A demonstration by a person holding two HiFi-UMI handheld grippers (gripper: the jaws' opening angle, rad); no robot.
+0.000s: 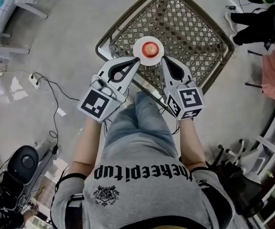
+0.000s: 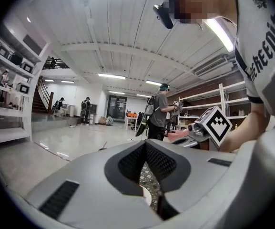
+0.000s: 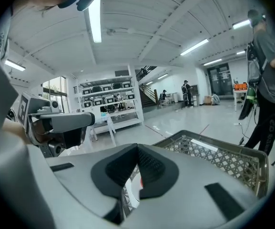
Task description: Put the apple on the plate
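A red apple sits in the middle of a small white plate near the front edge of a woven lattice table. My left gripper hangs just left of the plate, its tips together and nothing between them. My right gripper is just right of the plate, also shut and empty. In the left gripper view the jaws meet, with a sliver of plate below. The right gripper view shows the shut jaws with plate and a red edge of apple behind them.
The table's raised metal rim runs around the lattice top. A power strip with cables lies on the floor to the left, a black device at lower left, white racks at right. A person stands beyond the table.
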